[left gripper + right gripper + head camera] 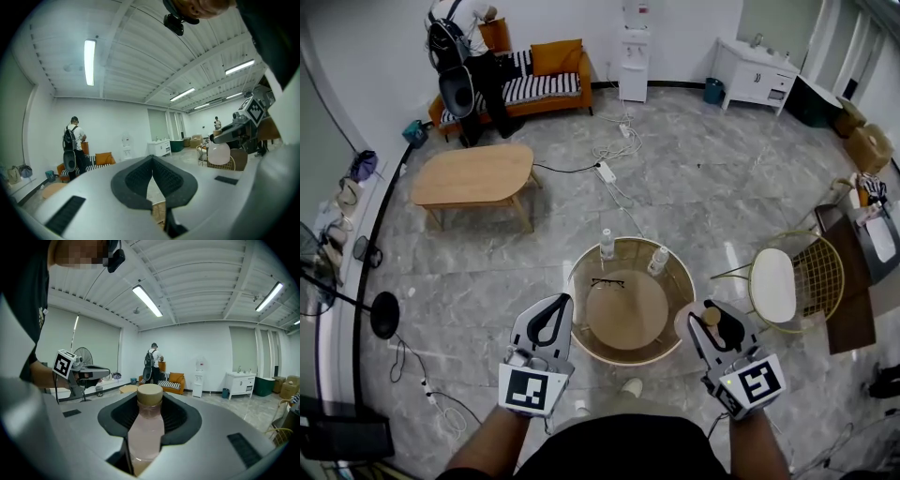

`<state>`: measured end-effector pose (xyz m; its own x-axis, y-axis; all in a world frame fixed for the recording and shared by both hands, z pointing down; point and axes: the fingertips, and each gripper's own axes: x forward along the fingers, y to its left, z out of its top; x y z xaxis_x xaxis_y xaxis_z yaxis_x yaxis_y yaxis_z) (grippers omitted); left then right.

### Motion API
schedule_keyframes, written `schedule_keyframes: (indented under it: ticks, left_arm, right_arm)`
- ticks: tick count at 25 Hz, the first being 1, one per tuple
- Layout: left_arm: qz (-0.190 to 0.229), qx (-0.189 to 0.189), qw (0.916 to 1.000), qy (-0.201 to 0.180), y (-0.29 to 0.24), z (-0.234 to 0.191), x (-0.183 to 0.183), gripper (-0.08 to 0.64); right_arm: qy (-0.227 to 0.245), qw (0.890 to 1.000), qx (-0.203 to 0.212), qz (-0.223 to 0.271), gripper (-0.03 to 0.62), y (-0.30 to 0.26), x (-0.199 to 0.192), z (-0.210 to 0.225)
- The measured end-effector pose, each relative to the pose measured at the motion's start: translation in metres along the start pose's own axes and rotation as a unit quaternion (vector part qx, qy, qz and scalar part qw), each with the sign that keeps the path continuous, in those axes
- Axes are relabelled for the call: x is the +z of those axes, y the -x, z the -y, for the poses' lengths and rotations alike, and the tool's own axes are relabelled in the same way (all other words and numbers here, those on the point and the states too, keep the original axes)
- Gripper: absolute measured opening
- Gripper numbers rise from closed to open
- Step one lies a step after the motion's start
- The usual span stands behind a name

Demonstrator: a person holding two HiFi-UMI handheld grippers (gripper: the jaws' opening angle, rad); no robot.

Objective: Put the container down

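A pale pink container (149,427) with a tan cap (150,393) stands upright between the jaws of my right gripper (150,405), which is shut on its neck. In the head view that gripper (709,313) holds the container (692,324) just off the right rim of a round glass-ringed table (581,328). From the left gripper view the same container (219,153) hangs in the air at the right. My left gripper (559,302) hovers at the table's left rim, its jaws (152,165) shut with nothing in them.
Two clear bottles (607,246) (658,260) and a pair of glasses (607,282) are on the round table. A yellow wire chair with a white seat (773,284) stands to the right. Farther off are a wooden coffee table (473,175), floor cables (609,173) and a person by the sofa (539,80).
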<state>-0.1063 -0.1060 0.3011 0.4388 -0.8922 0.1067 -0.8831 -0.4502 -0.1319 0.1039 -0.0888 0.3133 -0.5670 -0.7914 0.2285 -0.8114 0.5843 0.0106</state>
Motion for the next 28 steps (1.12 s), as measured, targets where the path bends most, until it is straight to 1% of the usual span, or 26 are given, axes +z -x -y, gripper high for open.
schedule_keyframes:
  ticks: [6,11,16,19,21,24,26,28]
  left_arm:
    - [0.000,0.026,0.9996,-0.009,-0.019,0.005,0.012,0.015]
    - [-0.004,0.041,0.9991,-0.011,-0.034,0.017,0.011,0.015]
    - [-0.013,0.042,0.9989,-0.014,-0.044,0.026,0.007,0.015]
    - [-0.009,0.058,0.9982,-0.010,-0.046,0.024,0.010,0.015]
    - [-0.010,0.065,0.9977,-0.017,-0.046,0.020,0.012,0.015]
    - [-0.020,0.067,0.9971,-0.031,-0.047,0.017,0.007,0.015]
    - [-0.022,0.060,0.9975,-0.031,-0.047,0.018,-0.001,0.015]
    - [-0.022,0.054,0.9979,-0.028,-0.051,0.019,-0.005,0.015]
  right_arm:
    - [0.000,1.000,0.025,0.010,0.147,-0.011,0.006,0.027]
    - [-0.003,0.999,0.047,-0.001,0.147,-0.014,-0.005,0.045]
    - [-0.013,0.999,0.051,-0.001,0.147,-0.018,-0.016,0.060]
    - [-0.015,0.998,0.060,-0.009,0.147,-0.020,-0.023,0.065]
    - [-0.017,0.998,0.060,-0.008,0.147,-0.023,-0.024,0.067]
    - [-0.020,0.998,0.065,-0.019,0.147,-0.026,-0.032,0.065]
    - [-0.025,0.997,0.069,-0.035,0.147,-0.028,-0.039,0.063]
    - [-0.025,0.997,0.066,-0.040,0.146,-0.031,-0.045,0.063]
